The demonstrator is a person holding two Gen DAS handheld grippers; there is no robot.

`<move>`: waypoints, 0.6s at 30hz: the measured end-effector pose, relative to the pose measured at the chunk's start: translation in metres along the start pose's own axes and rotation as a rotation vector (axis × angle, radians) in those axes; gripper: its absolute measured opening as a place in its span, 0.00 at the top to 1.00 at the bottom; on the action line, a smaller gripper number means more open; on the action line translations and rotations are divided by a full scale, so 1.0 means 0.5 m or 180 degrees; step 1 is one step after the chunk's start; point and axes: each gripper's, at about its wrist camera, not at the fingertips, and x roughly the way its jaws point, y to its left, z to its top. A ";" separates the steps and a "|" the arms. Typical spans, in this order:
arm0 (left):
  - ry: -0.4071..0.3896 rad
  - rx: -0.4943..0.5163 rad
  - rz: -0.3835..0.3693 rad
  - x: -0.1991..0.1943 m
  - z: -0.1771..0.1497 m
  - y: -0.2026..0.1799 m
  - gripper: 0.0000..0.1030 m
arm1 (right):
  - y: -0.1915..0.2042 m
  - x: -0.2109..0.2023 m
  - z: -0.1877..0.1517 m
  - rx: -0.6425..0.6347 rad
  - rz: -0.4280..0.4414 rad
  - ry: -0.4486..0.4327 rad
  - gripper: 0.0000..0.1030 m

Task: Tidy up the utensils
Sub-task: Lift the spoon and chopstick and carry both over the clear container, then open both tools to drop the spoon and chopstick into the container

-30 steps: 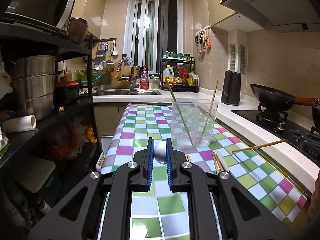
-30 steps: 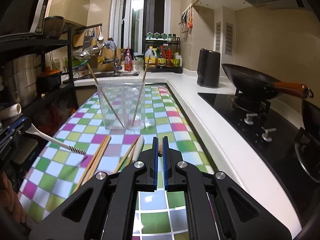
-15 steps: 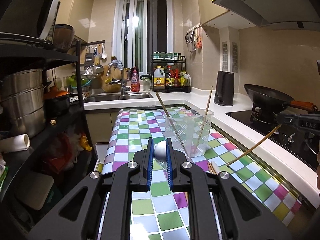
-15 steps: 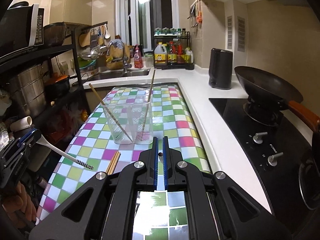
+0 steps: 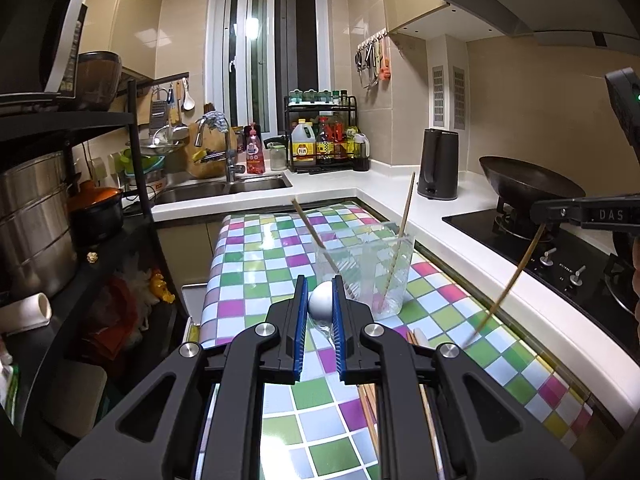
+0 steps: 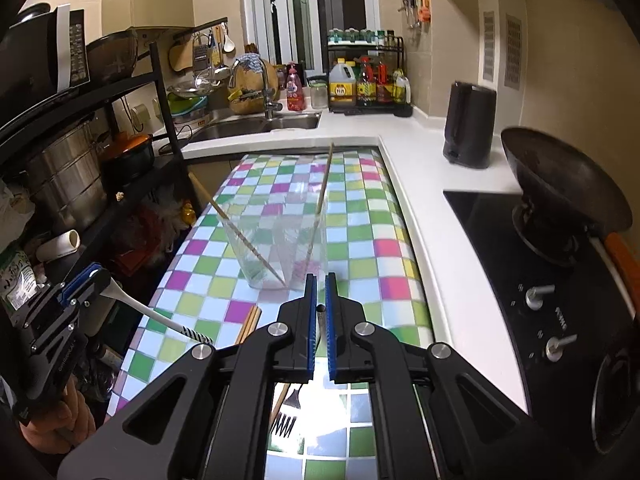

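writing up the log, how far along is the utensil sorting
Done: two chopsticks stand in the clear cup. In hand: the left gripper is shut on a white spoon, the right gripper on one chopstick, both in the air near the cup. Left: more chopsticks and a black fork lie on the checkered table.

Wrist views — shared clear cup (image 5: 366, 276)
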 end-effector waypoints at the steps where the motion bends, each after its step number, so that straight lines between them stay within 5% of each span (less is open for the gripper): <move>1: 0.0030 -0.0007 -0.0024 0.007 0.014 0.003 0.89 | 0.002 -0.005 0.015 -0.0014 0.0000 -0.0030 0.96; 11: 0.0208 -0.0033 -0.0229 0.083 0.208 0.022 0.89 | 0.025 -0.039 0.214 -0.0006 0.0149 -0.0577 0.96; 18: 0.0196 0.0065 -0.0146 0.157 0.315 0.017 0.89 | 0.050 0.001 0.322 -0.0004 0.0042 -0.1052 0.96</move>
